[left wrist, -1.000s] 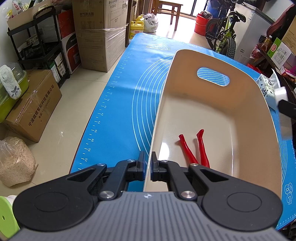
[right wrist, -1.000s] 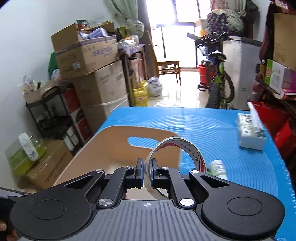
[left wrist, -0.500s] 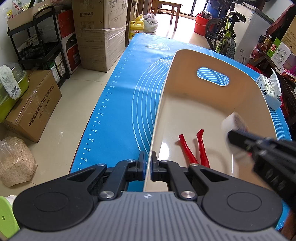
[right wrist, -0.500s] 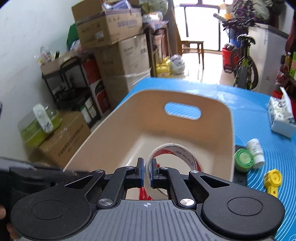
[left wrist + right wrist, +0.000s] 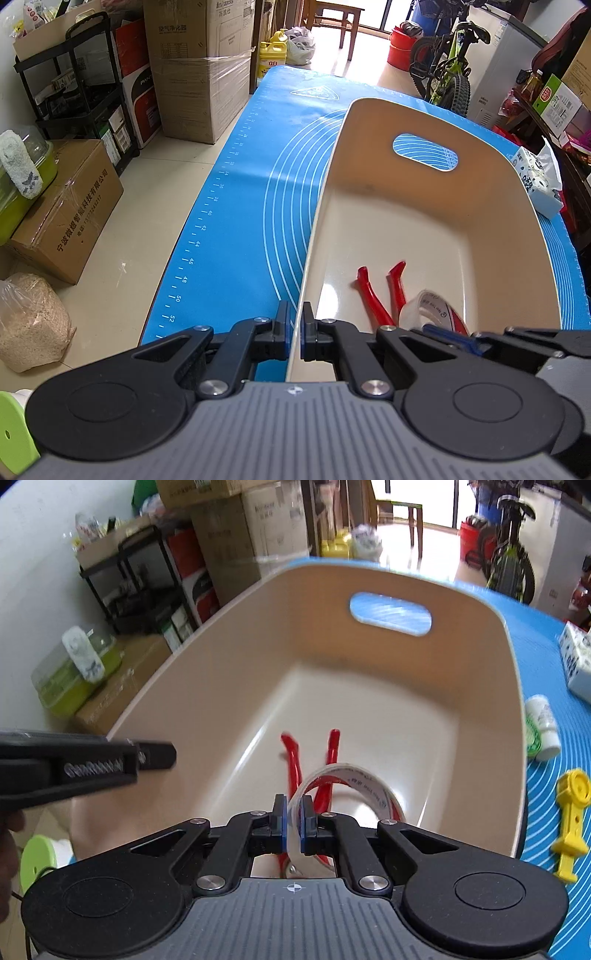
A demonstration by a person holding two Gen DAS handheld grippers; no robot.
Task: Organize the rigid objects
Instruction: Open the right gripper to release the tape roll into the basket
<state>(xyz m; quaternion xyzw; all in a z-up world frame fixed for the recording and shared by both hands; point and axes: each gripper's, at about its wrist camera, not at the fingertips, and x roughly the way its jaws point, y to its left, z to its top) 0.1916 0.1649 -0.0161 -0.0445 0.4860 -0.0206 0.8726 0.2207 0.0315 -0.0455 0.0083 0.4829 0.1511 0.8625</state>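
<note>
A beige plastic bin [image 5: 424, 225] [image 5: 229, 672] with a handle slot stands on a blue mat. My left gripper [image 5: 294, 334] is shut on the bin's near-left rim. Red-handled pliers [image 5: 373, 291] [image 5: 291, 760] lie on the bin floor. My right gripper [image 5: 293, 825] is shut on a roll of white tape [image 5: 354, 779] and holds it low inside the bin, over the pliers. The tape roll [image 5: 432, 306] and the right gripper [image 5: 454, 338] also show in the left wrist view. The left gripper shows at the left of the right wrist view [image 5: 155, 755].
On the blue mat [image 5: 255, 206] right of the bin lie a white bottle [image 5: 543, 727] with a green cap, a yellow plastic tool [image 5: 570, 823] and a tissue pack [image 5: 535, 181]. Cardboard boxes [image 5: 199, 62], a shelf and a bicycle [image 5: 447, 74] stand beyond the table.
My right gripper has carried the tape roll from above the bin's right rim down into the bin, near the pliers. The left gripper has stayed clamped on the rim.
</note>
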